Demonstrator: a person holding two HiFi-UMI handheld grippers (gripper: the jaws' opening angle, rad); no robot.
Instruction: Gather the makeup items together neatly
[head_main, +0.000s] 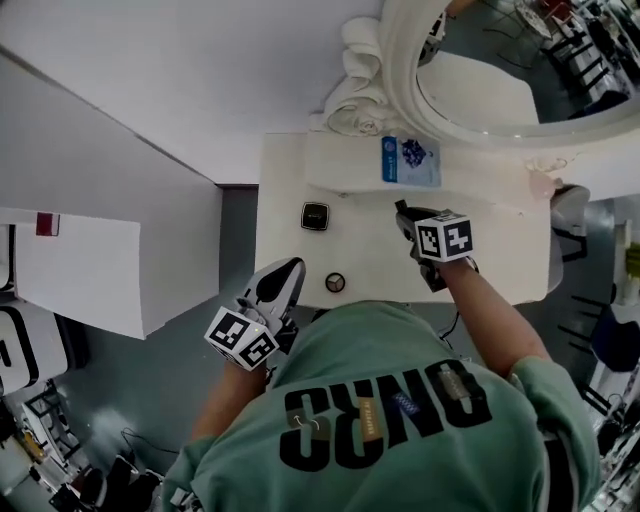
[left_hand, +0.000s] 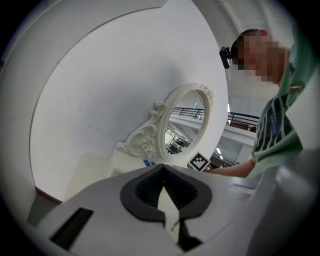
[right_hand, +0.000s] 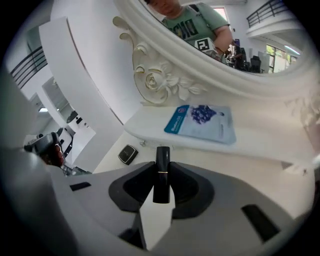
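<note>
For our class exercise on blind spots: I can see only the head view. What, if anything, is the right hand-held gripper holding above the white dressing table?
Observer: The right hand-held gripper is shut on a slim black lipstick tube with a gold band, clamped between its dark pads.
Operator: My view shows the other one only from above. Is it carrying anything?
Observer: No. The left hand-held gripper is shut, its jaws together with nothing between them.
</note>
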